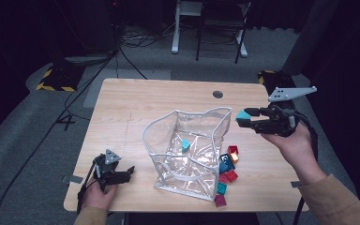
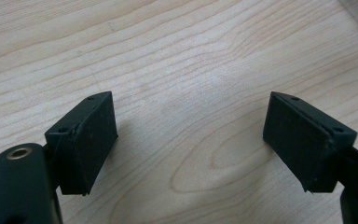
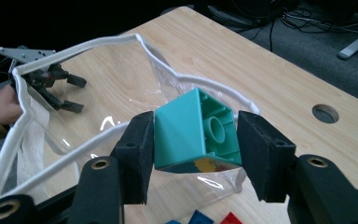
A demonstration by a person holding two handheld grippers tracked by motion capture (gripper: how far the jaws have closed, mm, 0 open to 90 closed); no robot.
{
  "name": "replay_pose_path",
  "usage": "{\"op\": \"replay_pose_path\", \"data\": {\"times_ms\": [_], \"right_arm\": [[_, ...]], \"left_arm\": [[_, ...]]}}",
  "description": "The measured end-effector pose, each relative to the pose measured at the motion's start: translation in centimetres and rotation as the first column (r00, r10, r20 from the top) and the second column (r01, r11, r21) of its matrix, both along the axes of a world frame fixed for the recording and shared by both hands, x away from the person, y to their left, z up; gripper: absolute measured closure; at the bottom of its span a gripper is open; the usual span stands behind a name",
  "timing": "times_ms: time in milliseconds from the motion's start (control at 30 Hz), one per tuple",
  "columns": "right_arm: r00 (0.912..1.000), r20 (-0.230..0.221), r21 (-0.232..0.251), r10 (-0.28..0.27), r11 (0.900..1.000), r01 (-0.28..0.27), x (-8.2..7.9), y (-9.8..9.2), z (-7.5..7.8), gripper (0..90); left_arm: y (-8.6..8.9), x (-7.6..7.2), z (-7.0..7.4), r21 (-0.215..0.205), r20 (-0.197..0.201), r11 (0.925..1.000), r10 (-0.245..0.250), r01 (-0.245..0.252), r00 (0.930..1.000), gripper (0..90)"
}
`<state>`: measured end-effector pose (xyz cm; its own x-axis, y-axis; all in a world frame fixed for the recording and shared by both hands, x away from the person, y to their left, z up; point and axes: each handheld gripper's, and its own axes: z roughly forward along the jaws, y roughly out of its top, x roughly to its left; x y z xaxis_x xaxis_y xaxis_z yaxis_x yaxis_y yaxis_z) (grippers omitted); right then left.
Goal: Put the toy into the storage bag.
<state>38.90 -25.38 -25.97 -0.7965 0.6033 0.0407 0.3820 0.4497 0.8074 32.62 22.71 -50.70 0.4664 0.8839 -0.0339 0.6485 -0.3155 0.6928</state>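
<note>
A clear plastic bag [image 1: 187,154] with a white rim [image 3: 74,49] stands open on the wooden table [image 1: 122,108]. One teal brick [image 1: 185,145] lies inside it. My right gripper [image 1: 245,118] hovers just right of the bag's rim, shut on a teal brick [image 3: 196,130] whose hollow underside faces the camera. Several red, blue and teal bricks [image 1: 227,168] lie on the table by the bag's right side. My left gripper [image 1: 126,174] rests open near the table's front left, its pads [image 2: 88,140] wide apart over bare wood.
A round cable hole [image 1: 218,94] sits near the table's far edge. The table's far right corner lies under my right hand. Beyond the table are a dark floor with cables, a white stand and a chair.
</note>
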Motion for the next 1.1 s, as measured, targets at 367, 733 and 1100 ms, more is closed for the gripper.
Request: {"op": "replay_pose_path", "data": {"times_ms": [367, 733, 1100], "right_arm": [[0.9986, -0.010, -0.033, 0.053, 0.998, -0.053, 1.3, 3.5, 1.5, 47.8], [0.9939, -0.022, -0.054, 0.108, 0.993, -0.109, 2.4, 7.6, 2.0, 47.8], [0.9875, -0.061, -0.087, 0.145, 0.985, -0.150, 3.6, 11.5, 1.4, 47.8]], "left_arm": [[0.0, 0.0, 0.0, -0.004, -0.001, 0.9999, 0.014, -0.014, 0.9999, 17.8], [0.0, -0.1, 0.0, 0.000, 0.001, 0.9999, 0.016, -0.016, 0.9999, 17.8], [-0.2, -0.1, 0.0, -0.003, -0.002, 0.9995, 0.031, -0.031, 0.9995, 17.4]]}}
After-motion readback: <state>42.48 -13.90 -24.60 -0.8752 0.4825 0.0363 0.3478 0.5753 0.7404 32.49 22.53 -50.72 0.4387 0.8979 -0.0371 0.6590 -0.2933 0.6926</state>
